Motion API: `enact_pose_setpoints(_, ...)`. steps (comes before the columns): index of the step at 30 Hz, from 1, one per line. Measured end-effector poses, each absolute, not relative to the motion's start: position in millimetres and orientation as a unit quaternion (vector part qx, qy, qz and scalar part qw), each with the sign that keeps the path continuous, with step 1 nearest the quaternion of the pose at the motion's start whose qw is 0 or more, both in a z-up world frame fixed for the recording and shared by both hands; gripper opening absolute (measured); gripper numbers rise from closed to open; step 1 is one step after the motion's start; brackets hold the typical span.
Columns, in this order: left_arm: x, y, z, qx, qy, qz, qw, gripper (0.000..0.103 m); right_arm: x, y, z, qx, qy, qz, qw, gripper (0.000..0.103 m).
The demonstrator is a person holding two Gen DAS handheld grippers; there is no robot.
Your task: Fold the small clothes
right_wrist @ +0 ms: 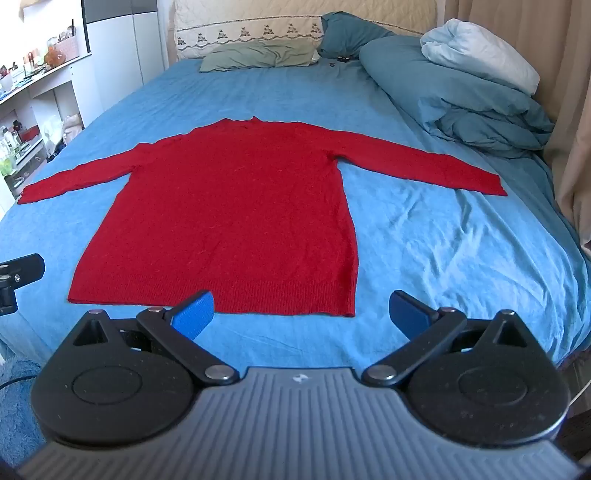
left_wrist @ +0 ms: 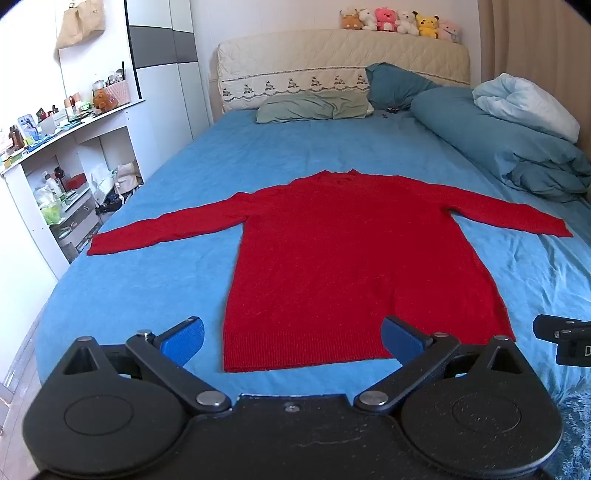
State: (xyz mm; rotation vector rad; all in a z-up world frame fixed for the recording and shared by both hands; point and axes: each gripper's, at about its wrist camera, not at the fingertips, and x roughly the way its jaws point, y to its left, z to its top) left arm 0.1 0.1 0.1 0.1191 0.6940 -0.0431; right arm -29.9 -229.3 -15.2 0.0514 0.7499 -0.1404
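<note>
A red long-sleeved sweater [left_wrist: 354, 258] lies flat on the blue bed sheet [left_wrist: 155, 295], both sleeves spread out sideways, hem nearest me. It also shows in the right wrist view [right_wrist: 236, 214]. My left gripper [left_wrist: 291, 341] is open and empty, held just above the hem near the bed's front edge. My right gripper [right_wrist: 301, 314] is open and empty, above the hem's right corner. Part of the right gripper shows at the right edge of the left wrist view [left_wrist: 565, 341], and part of the left gripper at the left edge of the right wrist view [right_wrist: 18, 280].
A bundled blue duvet [left_wrist: 509, 140] lies along the bed's right side. Pillows [left_wrist: 314, 107] lie at the headboard, with plush toys [left_wrist: 399, 20] on top. A white shelf unit [left_wrist: 62, 155] full of small items stands left of the bed. A curtain [right_wrist: 569, 147] hangs at right.
</note>
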Motion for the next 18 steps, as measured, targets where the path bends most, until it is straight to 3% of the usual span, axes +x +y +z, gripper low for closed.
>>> enact_pose_setpoints(18,-3.4,1.4,1.4,0.057,0.335,-0.026,0.940,0.103,-29.7,-223.8,-7.2,0.023,0.363,-0.071,0.929,0.103)
